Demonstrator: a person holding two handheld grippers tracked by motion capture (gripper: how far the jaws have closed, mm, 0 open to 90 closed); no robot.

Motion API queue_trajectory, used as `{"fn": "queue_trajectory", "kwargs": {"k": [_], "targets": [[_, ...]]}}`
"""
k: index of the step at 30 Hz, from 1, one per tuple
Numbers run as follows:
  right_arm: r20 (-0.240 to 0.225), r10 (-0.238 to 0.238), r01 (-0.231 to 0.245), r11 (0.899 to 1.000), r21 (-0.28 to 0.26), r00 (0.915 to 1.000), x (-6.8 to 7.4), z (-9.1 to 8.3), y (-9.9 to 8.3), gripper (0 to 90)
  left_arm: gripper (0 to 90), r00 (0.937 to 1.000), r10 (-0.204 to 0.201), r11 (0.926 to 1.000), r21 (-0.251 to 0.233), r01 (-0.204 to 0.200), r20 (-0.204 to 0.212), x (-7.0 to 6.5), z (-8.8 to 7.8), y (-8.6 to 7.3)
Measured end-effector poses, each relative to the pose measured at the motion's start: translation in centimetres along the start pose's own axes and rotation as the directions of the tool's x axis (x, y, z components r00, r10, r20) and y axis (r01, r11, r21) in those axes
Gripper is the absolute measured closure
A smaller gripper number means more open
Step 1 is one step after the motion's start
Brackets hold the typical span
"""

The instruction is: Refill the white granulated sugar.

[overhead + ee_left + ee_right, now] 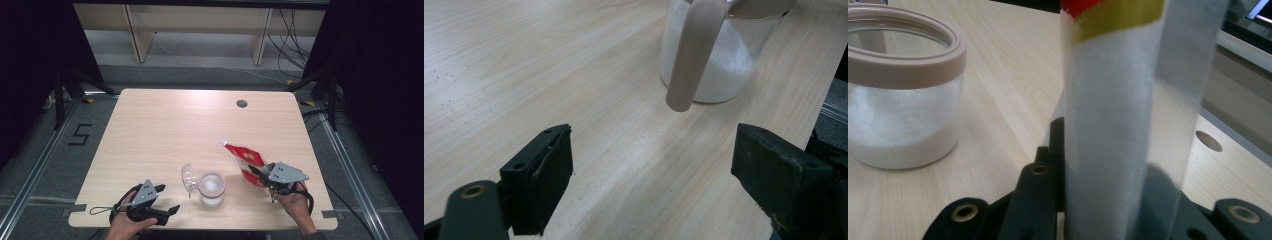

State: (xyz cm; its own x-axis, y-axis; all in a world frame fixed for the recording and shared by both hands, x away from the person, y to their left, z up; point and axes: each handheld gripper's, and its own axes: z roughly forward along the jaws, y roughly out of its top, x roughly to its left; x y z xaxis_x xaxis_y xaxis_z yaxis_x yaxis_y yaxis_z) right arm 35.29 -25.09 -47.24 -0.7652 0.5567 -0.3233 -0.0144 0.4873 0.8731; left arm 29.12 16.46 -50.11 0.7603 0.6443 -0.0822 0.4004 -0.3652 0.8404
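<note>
A clear glass jar (212, 189) holding white granules stands near the table's front edge, its hinged lid (189, 179) swung open to the left. My right gripper (257, 172) is shut on a red and white pouch (247, 161), tilted with its spout up and to the left, just right of the jar. In the right gripper view the pouch (1128, 125) stands between the jaws of the right gripper (1108, 190), with the jar (903, 115) to its left. My left gripper (167, 198) rests open at the front left. Its jaws (659, 150) face the jar (714, 65) with nothing between them.
The wooden table (165, 130) has a round cable hole (242, 103) at the back right. A tan lid clasp (691, 55) hangs in front of the jar in the left gripper view. Shelving legs and cables lie on the floor beyond the table.
</note>
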Motion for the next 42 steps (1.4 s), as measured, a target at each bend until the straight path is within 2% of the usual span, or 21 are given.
{"fn": "queue_trajectory", "kwargs": {"k": [4,5,8,13,16,17,23,26,34,37,38,39,40,41,42], "targets": [[0.022,0.023,-0.023,1.000,0.008,0.9995,-0.1,-0.5,-0.2,80.0,16.4,1.0000,0.002,1.0000,0.001,-0.002,0.001,0.0,0.0,0.0],[0.020,0.067,-0.068,0.997,0.023,0.9975,-0.2,-1.0,-0.4,79.7,16.3,1.0000,0.000,1.0000,0.000,0.000,0.002,0.0,0.0,0.0],[0.032,0.063,-0.064,0.998,0.018,0.9975,-0.4,-1.3,-0.5,79.7,16.4,1.0000,0.002,1.0000,0.002,-0.002,0.002,0.0,0.0,0.0],[0.032,0.090,-0.091,0.995,0.030,0.9954,-0.5,-2.1,-1.0,79.8,16.4,1.0000,0.002,1.0000,0.001,-0.002,0.001,0.0,0.1,0.0],[0.036,0.085,-0.086,0.996,0.031,0.9958,-0.6,-2.3,-1.1,79.8,16.4,1.0000,0.002,1.0000,0.001,-0.002,0.001,0.0,0.1,0.0],[0.034,0.102,-0.103,0.994,0.033,0.9942,-0.5,-2.4,-1.2,79.8,16.4,1.0000,0.003,1.0000,0.001,-0.003,0.001,0.0,0.1,0.0],[0.032,0.114,-0.115,0.993,0.034,0.9929,-0.5,-2.5,-1.2,79.4,16.4,1.0000,0.003,1.0000,0.001,-0.003,0.001,0.0,0.0,0.0],[0.041,0.142,-0.142,0.990,0.010,0.9890,-0.6,-2.4,-1.3,77.8,16.4,1.0000,0.004,1.0000,0.002,-0.004,0.000,0.0,0.0,0.0],[0.051,0.174,-0.175,0.985,0.011,0.9834,-0.5,-3.2,-1.4,69.3,16.4,1.0000,0.004,1.0000,0.001,-0.004,0.000,0.0,0.0,0.0],[0.062,0.178,-0.179,0.984,0.005,0.9820,-0.4,-3.5,-1.1,61.7,16.3,1.0000,0.004,1.0000,0.002,-0.004,0.000,0.0,0.0,0.0],[0.062,0.178,-0.179,0.984,0.005,0.9820,-0.4,-3.5,-1.1,61.7,16.4,1.0000,0.004,1.0000,0.002,-0.004,0.000,0.0,0.0,0.0],[0.075,0.188,-0.190,0.982,0.012,0.9792,-0.2,-3.7,-1.0,55.3,16.3,1.0000,0.004,1.0000,0.001,-0.004,0.000,0.0,0.0,0.0],[0.075,0.188,-0.190,0.982,0.012,0.9792,-0.2,-3.7,-1.0,55.3,16.4,1.0000,0.004,1.0000,0.001,-0.004,0.000,0.0,0.0,0.0],[0.089,0.217,-0.219,0.976,0.014,0.9721,-0.2,-4.0,-0.9,48.2,16.4,1.0000,0.004,1.0000,0.000,-0.004,0.001,0.0,0.0,0.0],[0.089,0.217,-0.219,0.976,0.014,0.9721,-0.2,-4.0,-0.9,48.2,16.3,1.0000,0.004,1.0000,0.000,-0.004,0.001,0.0,0.0,0.0]]}}
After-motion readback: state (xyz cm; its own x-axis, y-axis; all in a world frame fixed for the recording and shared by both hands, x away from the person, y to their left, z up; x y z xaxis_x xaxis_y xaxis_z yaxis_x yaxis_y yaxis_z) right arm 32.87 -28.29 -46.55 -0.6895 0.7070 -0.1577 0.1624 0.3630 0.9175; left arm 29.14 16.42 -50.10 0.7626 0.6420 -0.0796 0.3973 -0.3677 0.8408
